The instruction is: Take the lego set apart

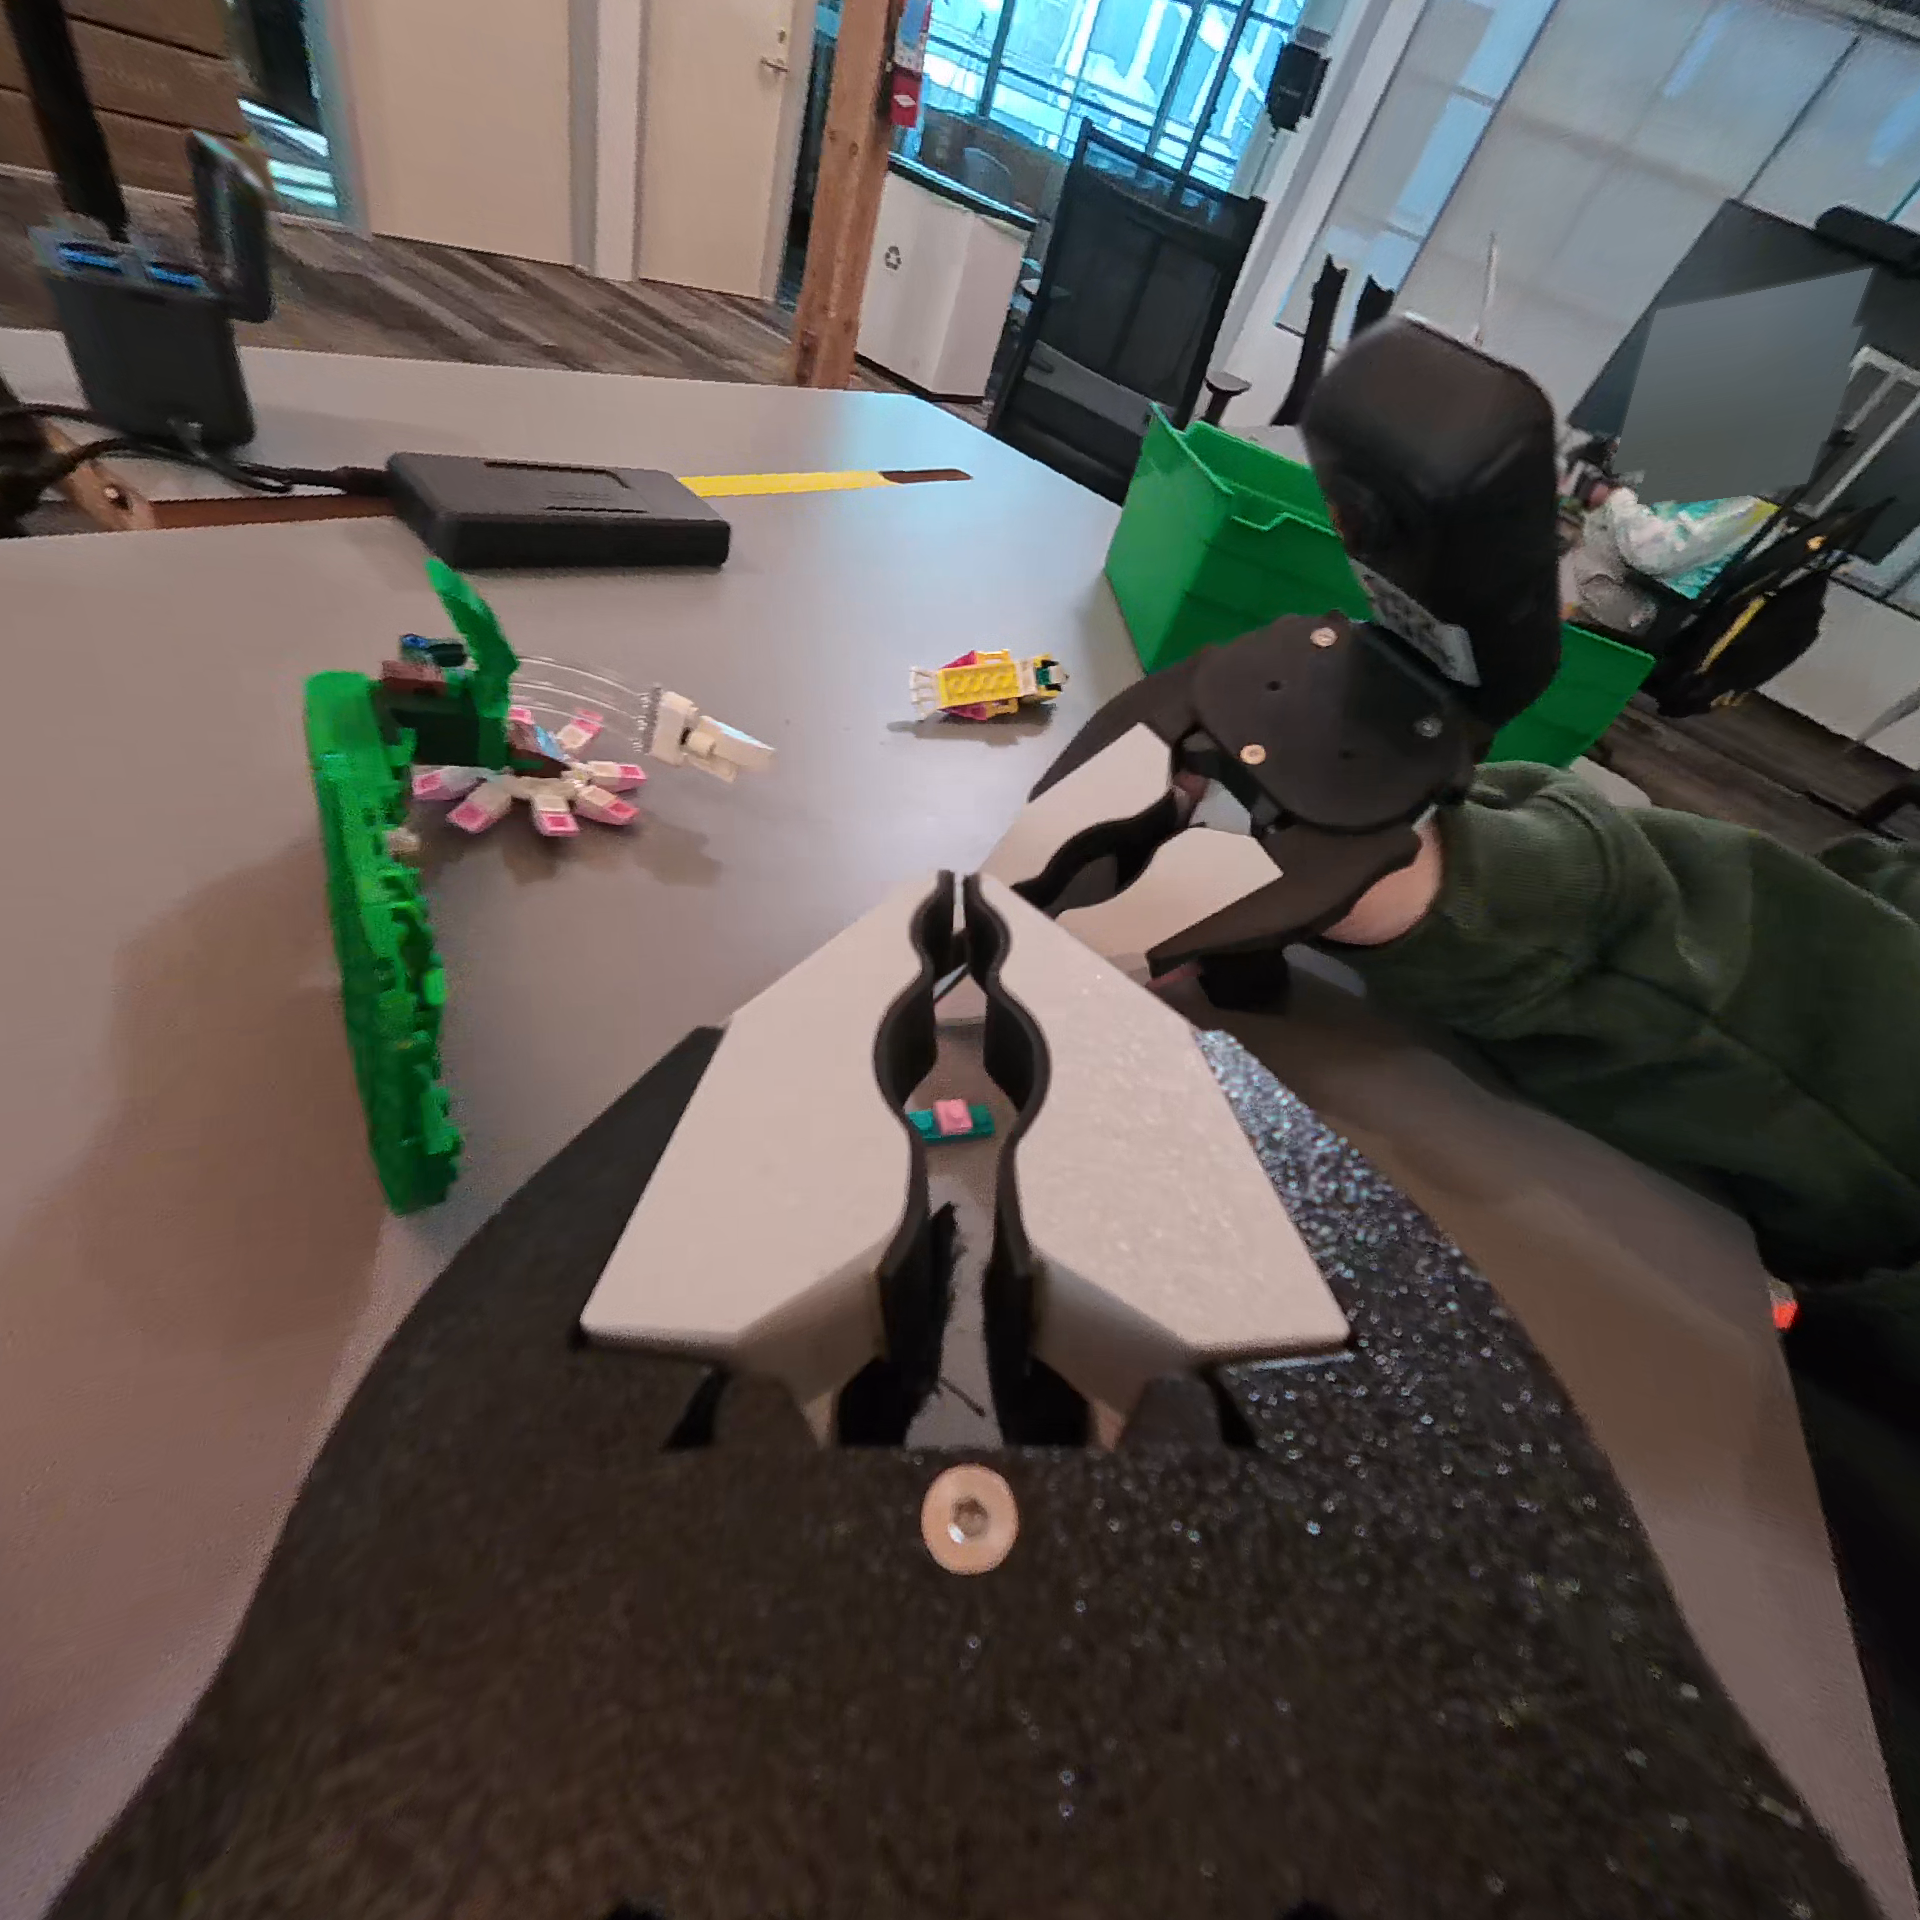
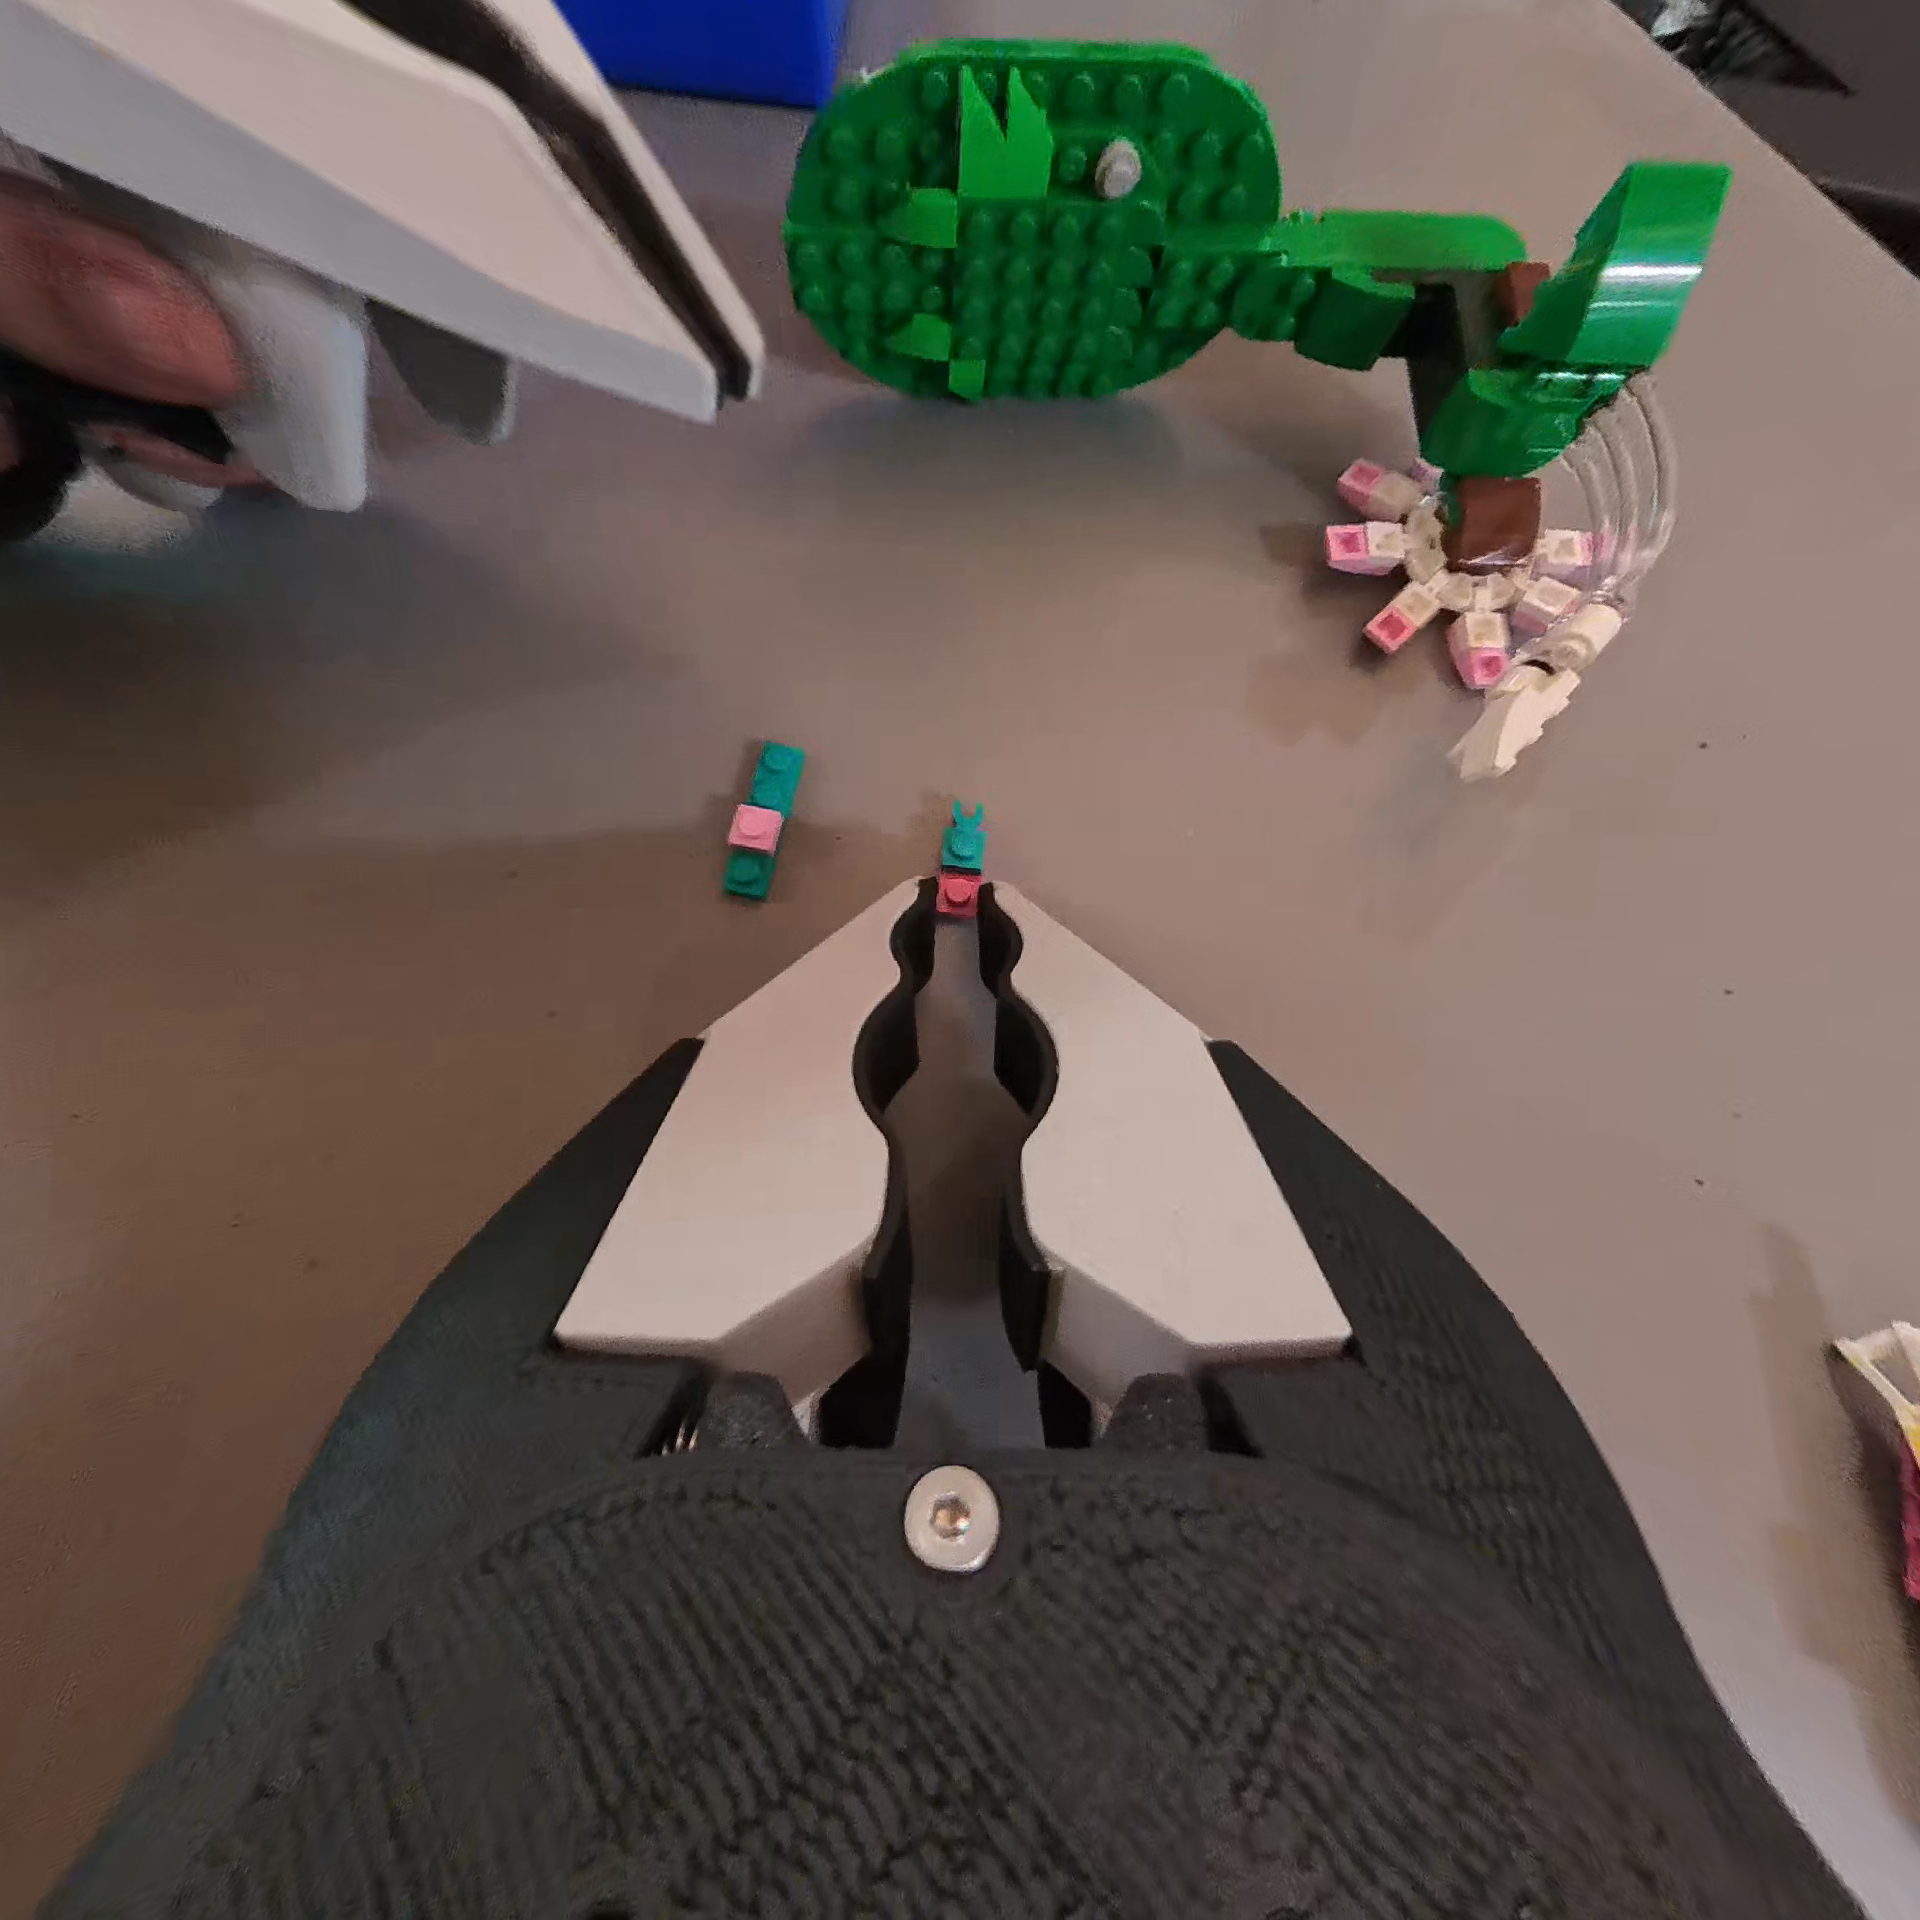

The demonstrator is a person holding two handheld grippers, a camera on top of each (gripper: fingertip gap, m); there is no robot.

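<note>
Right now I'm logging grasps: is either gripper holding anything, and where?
The right gripper pinches the small red-and-teal piece by its red end. The left gripper is shut on nothing.

strip [image 2: 764, 821] left of held piece [image 2: 962, 871] | baseplate [image 2: 1018, 229] behind, on table [image 2: 416, 1039]

Green baseplate [image 2: 997, 229], teal-pink strip [image 2: 764, 821]

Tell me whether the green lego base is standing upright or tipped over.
Tipped over. The green lego base stands on its edge on the grey table, studded face sideways, with the pink flower lying against the tabletop.
</note>
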